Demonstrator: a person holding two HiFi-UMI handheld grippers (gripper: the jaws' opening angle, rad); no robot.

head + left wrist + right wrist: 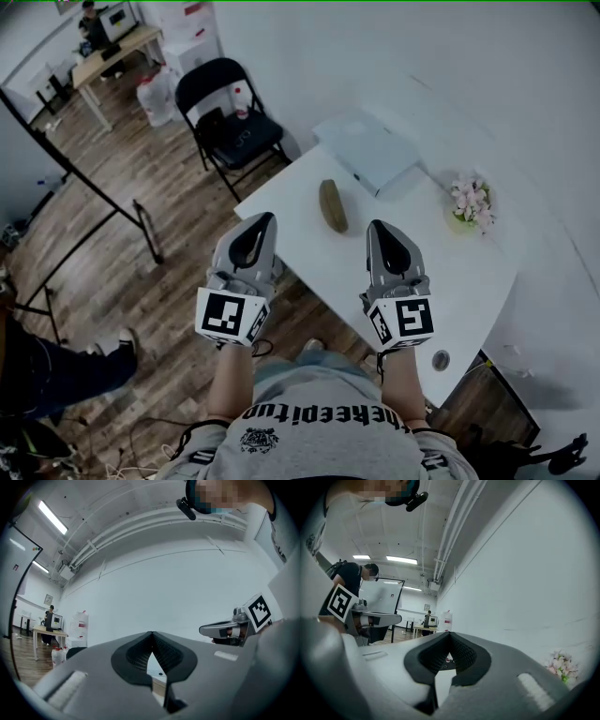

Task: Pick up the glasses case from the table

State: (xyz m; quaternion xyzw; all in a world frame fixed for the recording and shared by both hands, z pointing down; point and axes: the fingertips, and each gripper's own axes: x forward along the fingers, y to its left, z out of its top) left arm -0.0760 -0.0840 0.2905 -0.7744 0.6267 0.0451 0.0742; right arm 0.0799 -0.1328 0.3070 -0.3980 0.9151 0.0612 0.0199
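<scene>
Approach stage, by the look of it. Hovered clenched, empty: left tool [265, 218], right tool [378, 226]; dark olive oblong glasses case [333, 205] ahead between them on white bench [450, 272]. Probably needed next: opening, reaching down.

Left gripper [262, 221] at 8 o'clock in head view, jaws together, empty, right gripper [379, 228] at 4 o'clock, jaws together, empty, both pointing toward 12 o'clock, side by side, forearms [232, 380] bare.
</scene>
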